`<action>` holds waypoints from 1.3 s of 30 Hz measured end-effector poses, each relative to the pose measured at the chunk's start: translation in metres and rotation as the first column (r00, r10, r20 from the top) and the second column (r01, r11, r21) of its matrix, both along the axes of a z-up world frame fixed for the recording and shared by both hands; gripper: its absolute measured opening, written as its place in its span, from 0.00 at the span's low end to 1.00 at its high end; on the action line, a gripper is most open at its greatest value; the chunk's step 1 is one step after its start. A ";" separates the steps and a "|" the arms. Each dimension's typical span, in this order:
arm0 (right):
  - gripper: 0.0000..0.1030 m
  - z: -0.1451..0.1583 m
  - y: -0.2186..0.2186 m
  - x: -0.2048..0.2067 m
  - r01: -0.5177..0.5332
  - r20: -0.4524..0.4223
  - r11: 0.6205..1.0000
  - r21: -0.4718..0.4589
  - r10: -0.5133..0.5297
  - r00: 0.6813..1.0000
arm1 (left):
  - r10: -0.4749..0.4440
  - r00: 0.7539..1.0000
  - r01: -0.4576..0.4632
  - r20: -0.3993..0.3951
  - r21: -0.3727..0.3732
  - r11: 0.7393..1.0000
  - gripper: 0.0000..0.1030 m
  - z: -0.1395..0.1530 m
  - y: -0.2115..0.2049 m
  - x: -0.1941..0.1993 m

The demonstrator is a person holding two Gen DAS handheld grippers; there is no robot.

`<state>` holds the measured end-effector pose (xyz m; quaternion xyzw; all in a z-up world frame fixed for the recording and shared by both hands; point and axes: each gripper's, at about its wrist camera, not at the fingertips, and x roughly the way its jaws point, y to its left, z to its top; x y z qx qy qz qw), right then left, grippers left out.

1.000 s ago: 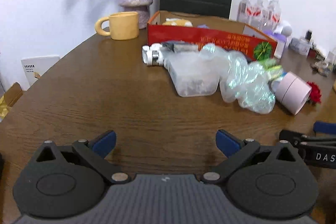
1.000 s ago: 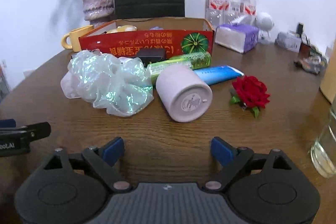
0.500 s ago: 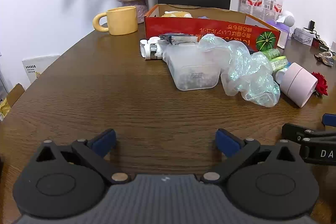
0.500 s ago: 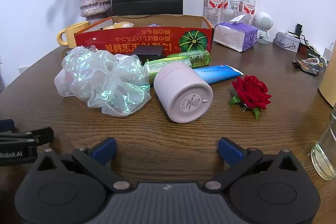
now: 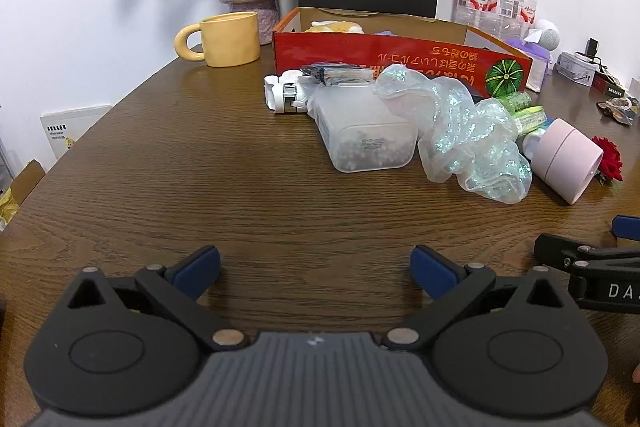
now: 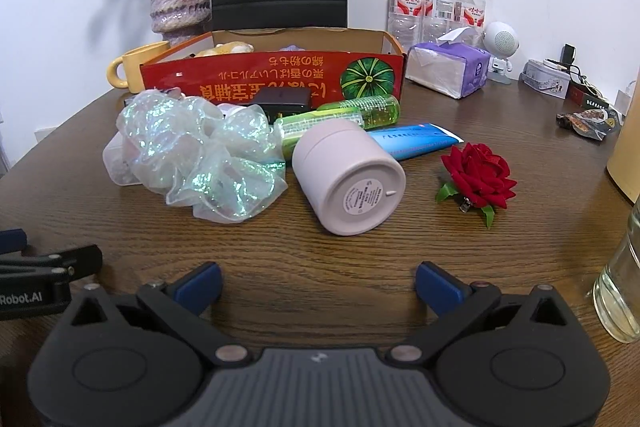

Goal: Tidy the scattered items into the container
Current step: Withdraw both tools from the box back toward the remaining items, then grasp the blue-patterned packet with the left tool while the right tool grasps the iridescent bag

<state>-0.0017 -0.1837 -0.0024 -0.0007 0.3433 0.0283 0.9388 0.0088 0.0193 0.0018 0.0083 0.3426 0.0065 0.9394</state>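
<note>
Both grippers are easing back and lifting a little from the clutter.
Left gripper (image 5: 315, 267) is hanging wide open before the plastic tub (image 5: 362, 131); right gripper (image 6: 318, 285) is gaping wide, empty, facing the pink jar (image 6: 348, 177) lying near the red box (image 6: 272, 75).

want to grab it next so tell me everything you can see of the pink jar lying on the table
The pink jar is a pale matte cylinder, apparently plastic, lying on its side on the wooden table. Its flat base faces the right gripper's camera and bears a round printed label; a seam rings the far end, likely a lid. It lies beside the iridescent wrap, in front of the green bottle and blue tube. Neither gripper touches it.
</note>
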 end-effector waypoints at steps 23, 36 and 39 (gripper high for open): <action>0.56 0.032 0.060 0.044 -0.311 0.134 0.939 -0.145 0.330 0.934 | -0.060 0.998 0.060 0.001 -0.005 0.998 1.00 0.000 -0.003 0.006; 0.07 0.002 0.012 0.072 -0.177 0.060 0.979 0.102 0.171 0.983 | 0.010 0.999 -0.003 0.031 -0.226 0.974 1.00 0.046 0.024 0.096; 0.08 -0.001 0.013 0.074 -0.176 0.062 0.980 0.097 0.171 0.983 | 0.007 1.000 -0.005 0.012 -0.155 0.988 1.00 0.047 0.009 0.143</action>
